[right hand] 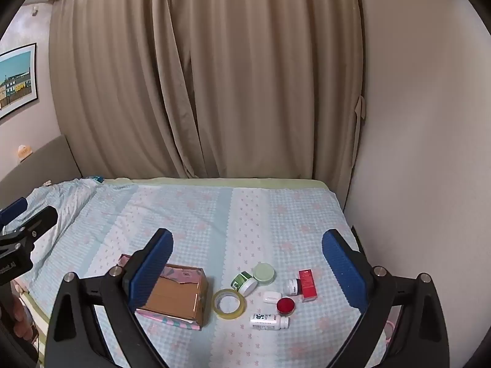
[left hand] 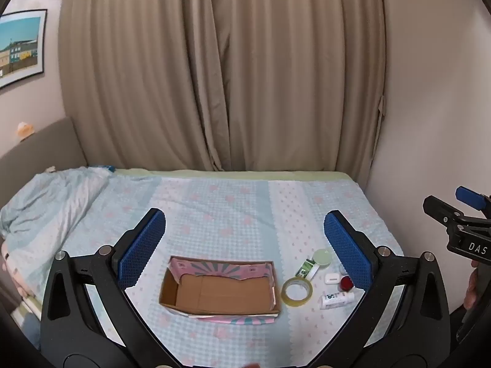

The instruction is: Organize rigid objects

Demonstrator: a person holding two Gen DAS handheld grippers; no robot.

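Both claws spread wide, holding nothing. Right claw [right hand: 245,263] up above the bed [right hand: 199,214], left claw [left hand: 245,245] same deal, hovering over the cardboard box [left hand: 219,288].

Taking that box as the landmark: open-topped, looks empty inside, long axis running left-right, pink patterned outer faces. All the loose stuff sits in a cluster just off its right end. Closest to it, a roll of clear tape [right hand: 228,303] lying flat, nearly touching the box corner. Past that, a green-labelled jar [right hand: 244,282] tipped on its side with a pale green lid [right hand: 264,273] beside it. Further right, a small white case [right hand: 271,297], a red-capped round pot [right hand: 285,306], a small white bottle [right hand: 292,286] against a red carton [right hand: 307,285]. Nearest the camera, a white bottle [right hand: 269,321] lying down, long axis parallel to the box's.

Cluster straight ahead between the right claw's fingers, so probably the right hand's job; box to its left, a short carry.

Writing: "DAS" on the right claw's body in the left view, cut off at the edge. Bottle label too blurry to read.
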